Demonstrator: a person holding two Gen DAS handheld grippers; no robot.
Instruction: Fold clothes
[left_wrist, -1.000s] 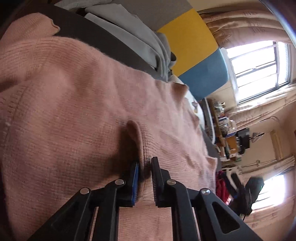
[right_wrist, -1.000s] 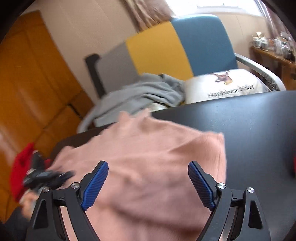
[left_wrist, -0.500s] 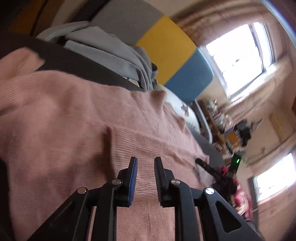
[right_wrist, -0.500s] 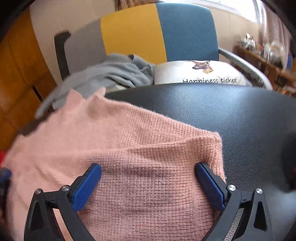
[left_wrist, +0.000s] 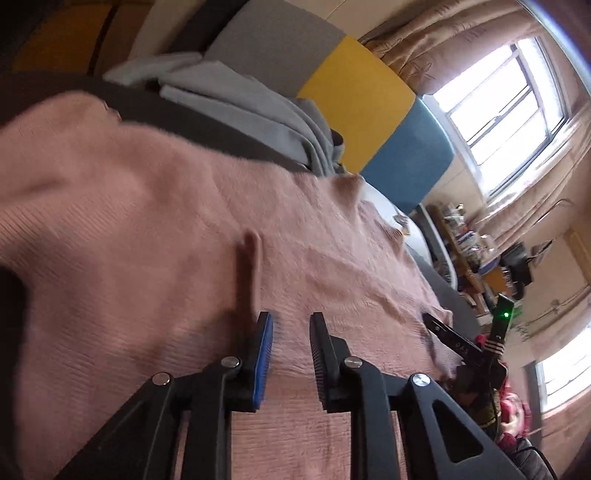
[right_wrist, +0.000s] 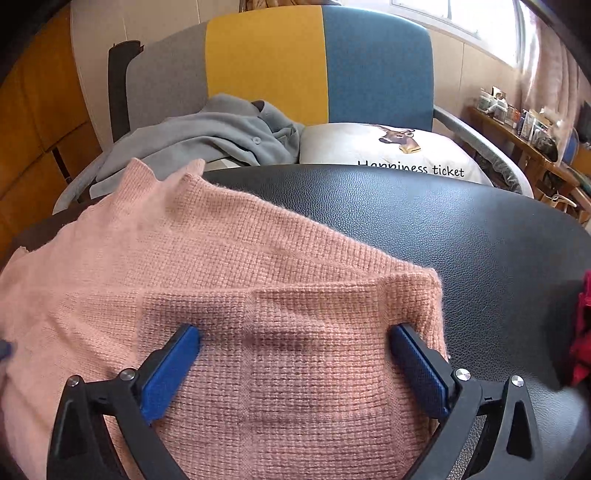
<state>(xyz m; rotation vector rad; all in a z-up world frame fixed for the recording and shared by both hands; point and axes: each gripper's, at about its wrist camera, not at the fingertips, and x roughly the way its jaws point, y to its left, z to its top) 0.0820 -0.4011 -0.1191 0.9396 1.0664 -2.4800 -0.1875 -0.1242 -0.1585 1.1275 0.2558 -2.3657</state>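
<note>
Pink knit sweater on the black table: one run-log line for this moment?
stage: fold | pink knit sweater: spread on black leather-look table | left gripper: open, just released | right gripper: wide open over folded edge

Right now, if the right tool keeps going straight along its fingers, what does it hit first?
Most likely the pink sweater. The right tool stands wide open, angled down over the folded corner lying on the black table. The knit fills the gap between the fingers, nothing clamped. Depth is unclear; the tips may already touch it.
</note>
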